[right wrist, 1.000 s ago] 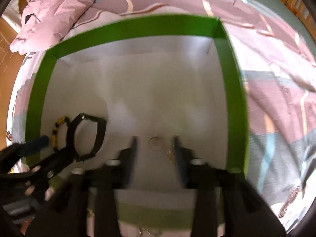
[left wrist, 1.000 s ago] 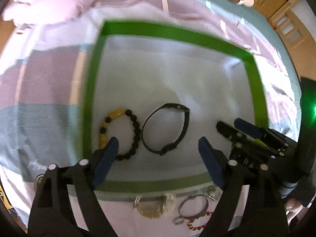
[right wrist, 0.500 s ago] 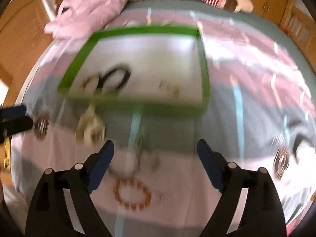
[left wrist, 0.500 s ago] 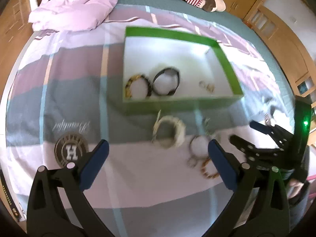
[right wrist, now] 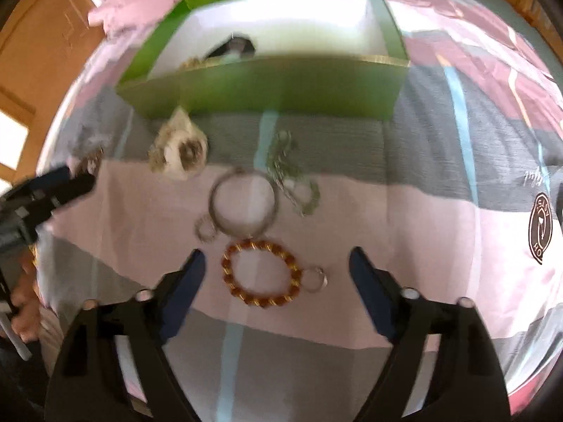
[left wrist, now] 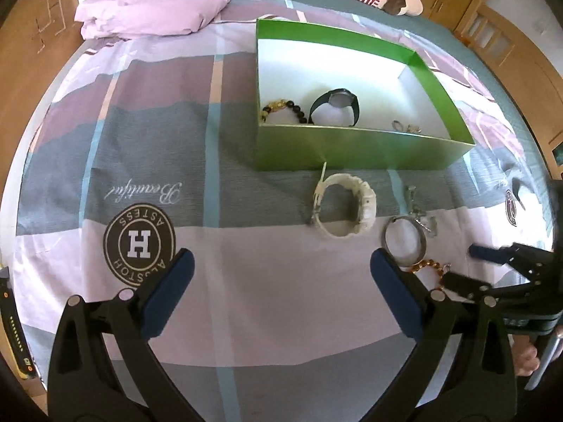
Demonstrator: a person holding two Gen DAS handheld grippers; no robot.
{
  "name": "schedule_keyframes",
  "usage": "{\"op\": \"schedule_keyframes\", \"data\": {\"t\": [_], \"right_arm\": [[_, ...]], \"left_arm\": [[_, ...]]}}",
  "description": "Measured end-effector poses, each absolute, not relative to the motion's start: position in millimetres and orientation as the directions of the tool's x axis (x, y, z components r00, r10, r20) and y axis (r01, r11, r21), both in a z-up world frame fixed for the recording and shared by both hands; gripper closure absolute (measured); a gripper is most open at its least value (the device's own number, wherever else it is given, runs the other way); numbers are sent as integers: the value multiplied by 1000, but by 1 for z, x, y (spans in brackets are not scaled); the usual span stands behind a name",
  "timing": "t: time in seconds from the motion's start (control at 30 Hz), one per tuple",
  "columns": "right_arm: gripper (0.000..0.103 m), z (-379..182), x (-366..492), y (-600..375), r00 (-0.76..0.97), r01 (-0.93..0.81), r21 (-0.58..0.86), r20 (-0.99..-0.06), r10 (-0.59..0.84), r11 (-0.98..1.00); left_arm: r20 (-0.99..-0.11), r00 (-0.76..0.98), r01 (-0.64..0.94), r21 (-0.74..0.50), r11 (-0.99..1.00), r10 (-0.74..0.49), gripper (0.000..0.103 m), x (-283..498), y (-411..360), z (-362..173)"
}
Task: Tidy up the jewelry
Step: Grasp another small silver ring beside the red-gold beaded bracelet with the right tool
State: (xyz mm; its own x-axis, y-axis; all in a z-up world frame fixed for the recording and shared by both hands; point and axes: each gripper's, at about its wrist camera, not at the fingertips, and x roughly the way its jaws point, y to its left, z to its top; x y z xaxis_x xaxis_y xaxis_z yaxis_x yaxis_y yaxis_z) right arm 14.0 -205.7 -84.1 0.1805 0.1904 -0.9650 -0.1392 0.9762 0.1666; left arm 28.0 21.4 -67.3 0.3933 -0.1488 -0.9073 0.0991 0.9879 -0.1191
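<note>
An amber bead bracelet point(right wrist: 261, 274), round with gold spacers and a small silver ring at one side, is seen lying on the bedspread point(right wrist: 404, 218) between the spread fingers of the right gripper point(right wrist: 276, 274). The left gripper point(left wrist: 281, 277) is likewise held apart, nothing gripped. A green box point(left wrist: 352, 147) is seen beyond.

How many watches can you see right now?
2: a black watch inside the green box, and a white watch on the bedspread just outside its front wall.
</note>
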Motion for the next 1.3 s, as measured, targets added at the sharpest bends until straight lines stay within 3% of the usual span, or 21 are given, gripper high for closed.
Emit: {"op": "schedule_keyframes", "data": {"t": [0.27, 0.47, 1.1, 1.23, 1.3], "right_arm": [[56, -107, 23, -231, 65, -72, 167, -983, 171, 983], [70, -114, 20, -216, 43, -121, 131, -990, 137, 984], [70, -126, 6, -169, 72, -195, 32, -996, 47, 980], [84, -126, 5, -172, 71, -184, 30, -996, 44, 983], [84, -126, 4, -172, 67, -171, 42, -996, 54, 984]], "left_arm": [[-918, 369, 99, -115, 988, -143, 2, 30, 20, -74], [-924, 357, 110, -103, 989, -136, 2, 28, 16, -80], [-929, 338, 123, -112, 986, -148, 2, 26, 10, -83], [-928, 341, 128, -110, 986, -148, 2, 25, 8, -82], [-929, 339, 126, -109, 986, -146, 2, 25, 8, -83]]}}
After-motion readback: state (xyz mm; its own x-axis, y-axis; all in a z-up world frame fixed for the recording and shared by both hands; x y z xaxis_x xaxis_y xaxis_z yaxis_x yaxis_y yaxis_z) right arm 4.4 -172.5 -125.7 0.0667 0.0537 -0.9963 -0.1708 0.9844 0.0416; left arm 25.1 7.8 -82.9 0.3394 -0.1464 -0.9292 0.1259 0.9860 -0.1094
